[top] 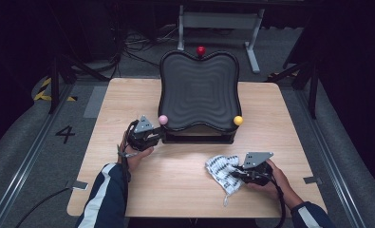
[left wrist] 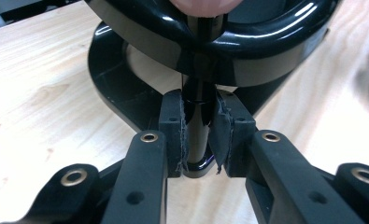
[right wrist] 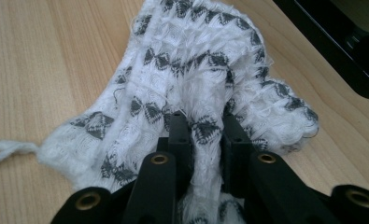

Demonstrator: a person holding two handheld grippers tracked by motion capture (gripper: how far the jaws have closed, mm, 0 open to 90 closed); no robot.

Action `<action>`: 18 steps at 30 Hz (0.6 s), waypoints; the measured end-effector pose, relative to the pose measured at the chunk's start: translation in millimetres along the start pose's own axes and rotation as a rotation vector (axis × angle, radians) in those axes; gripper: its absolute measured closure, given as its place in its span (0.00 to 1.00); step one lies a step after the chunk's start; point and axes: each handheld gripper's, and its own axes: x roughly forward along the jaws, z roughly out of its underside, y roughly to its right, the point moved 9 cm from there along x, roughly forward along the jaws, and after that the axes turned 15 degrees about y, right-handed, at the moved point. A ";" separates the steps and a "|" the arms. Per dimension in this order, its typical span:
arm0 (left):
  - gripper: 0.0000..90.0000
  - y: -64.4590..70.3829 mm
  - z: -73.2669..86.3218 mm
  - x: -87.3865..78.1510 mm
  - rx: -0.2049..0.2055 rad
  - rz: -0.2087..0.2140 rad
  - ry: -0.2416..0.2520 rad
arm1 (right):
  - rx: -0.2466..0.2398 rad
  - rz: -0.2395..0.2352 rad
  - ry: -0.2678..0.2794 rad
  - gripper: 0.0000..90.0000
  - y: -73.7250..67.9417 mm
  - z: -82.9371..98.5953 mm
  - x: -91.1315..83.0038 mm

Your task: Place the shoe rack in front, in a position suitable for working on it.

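Note:
A black tray (top: 199, 88) with a wavy rim stands tilted on a black base (left wrist: 121, 88) at the middle of the wooden table (top: 175, 180). A pink ball (top: 163, 119) caps its near left corner. My left gripper (top: 159, 134) sits just below that ball. In the left gripper view it (left wrist: 200, 102) is shut on the black post (left wrist: 196, 144) under the ball. My right gripper (top: 236, 174) lies at the near right, shut on a white cloth (top: 220, 166) with a grey pattern. The cloth (right wrist: 191, 56) bunches between the jaws and rests on the table.
A yellow ball (top: 238, 120) marks the tray's near right corner and a red ball (top: 201, 50) its far edge. The tray's base (right wrist: 341, 42) lies close beyond the cloth. Cables and a metal frame (top: 220, 21) stand on the floor behind the table.

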 end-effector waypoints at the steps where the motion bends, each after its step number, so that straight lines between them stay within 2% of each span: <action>1: 0.83 4.4 0.7 -1.9 -0.007 0.004 -0.001 | 0.002 0.000 0.001 0.87 0.1 0.1 -0.1; 3: 0.83 11.3 1.5 -4.5 -0.013 0.019 0.007 | 0.001 0.004 0.003 0.88 0.5 0.2 -0.2; 12: 0.83 43.3 3.9 -15.4 0.021 0.062 0.001 | 0.006 0.015 0.005 0.88 2.9 3.7 -5.1; 16: 0.83 52.4 5.2 -20.4 -0.004 0.060 0.013 | 0.012 0.014 0.004 0.88 3.9 4.2 -6.0; 18: 0.83 54.4 4.4 -21.9 0.002 0.063 0.025 | 0.013 0.012 0.003 0.88 4.1 4.2 -5.9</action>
